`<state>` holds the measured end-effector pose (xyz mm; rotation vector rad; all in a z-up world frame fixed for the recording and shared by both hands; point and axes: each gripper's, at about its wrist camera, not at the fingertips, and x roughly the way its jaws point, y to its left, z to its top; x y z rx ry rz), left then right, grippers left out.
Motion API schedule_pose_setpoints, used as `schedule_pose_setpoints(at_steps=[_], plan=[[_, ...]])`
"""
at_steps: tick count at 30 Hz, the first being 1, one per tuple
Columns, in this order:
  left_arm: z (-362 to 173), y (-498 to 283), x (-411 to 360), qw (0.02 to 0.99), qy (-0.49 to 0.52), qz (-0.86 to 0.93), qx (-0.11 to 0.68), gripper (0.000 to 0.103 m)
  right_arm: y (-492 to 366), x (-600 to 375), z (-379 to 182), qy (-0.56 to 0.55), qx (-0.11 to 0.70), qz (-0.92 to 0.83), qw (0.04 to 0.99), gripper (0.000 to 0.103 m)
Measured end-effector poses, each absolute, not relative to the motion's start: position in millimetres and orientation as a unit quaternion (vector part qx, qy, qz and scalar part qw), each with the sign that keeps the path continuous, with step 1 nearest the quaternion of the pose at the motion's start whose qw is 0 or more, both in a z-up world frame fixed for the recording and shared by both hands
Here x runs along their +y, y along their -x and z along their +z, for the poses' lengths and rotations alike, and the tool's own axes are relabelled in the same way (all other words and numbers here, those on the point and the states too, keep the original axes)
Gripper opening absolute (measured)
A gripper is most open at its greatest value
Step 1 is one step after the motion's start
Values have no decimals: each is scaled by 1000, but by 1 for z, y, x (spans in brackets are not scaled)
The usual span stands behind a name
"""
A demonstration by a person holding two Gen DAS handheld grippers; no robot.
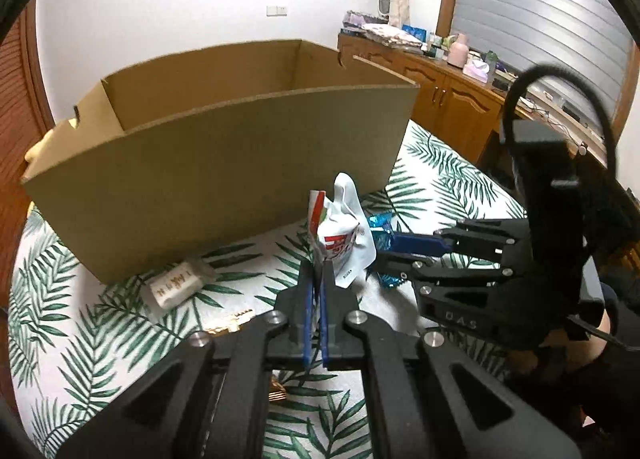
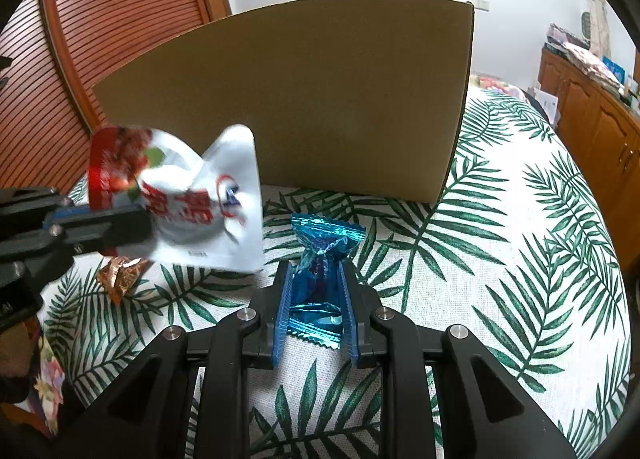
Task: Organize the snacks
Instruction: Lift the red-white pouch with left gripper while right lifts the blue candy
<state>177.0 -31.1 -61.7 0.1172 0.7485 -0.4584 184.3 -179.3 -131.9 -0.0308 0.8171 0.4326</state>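
My left gripper [image 1: 318,275] is shut on a white snack pouch [image 1: 344,231] with red print and holds it above the leaf-print cloth, in front of the open cardboard box [image 1: 224,163]. The pouch also shows in the right wrist view [image 2: 192,199], with the left gripper [image 2: 120,229] at its left. My right gripper [image 2: 314,279] is shut on a blue foil candy [image 2: 320,259], just off the cloth before the box [image 2: 304,99]. In the left wrist view the right gripper [image 1: 384,255] sits right of the pouch, the blue candy [image 1: 380,225] between its fingers.
A small white wrapped snack [image 1: 176,283] lies by the box's near wall. A gold foil candy [image 2: 120,273] lies on the cloth under the pouch, and gold wrappers [image 1: 232,325] lie near my left fingers. A wooden sideboard [image 1: 452,99] with clutter stands at the right.
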Motion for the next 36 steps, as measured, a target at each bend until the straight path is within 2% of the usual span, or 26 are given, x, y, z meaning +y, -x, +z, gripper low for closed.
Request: schedule_pose_setpoints(at_steps=[24,36], plan=[[-21,-157,6,931,-26,-203,301,0,-162,-194,-116,13,342,202,918,21],[7,-159,22,943,-15,-194,272,0,-145,-196,-56,13,291,213,933,21]])
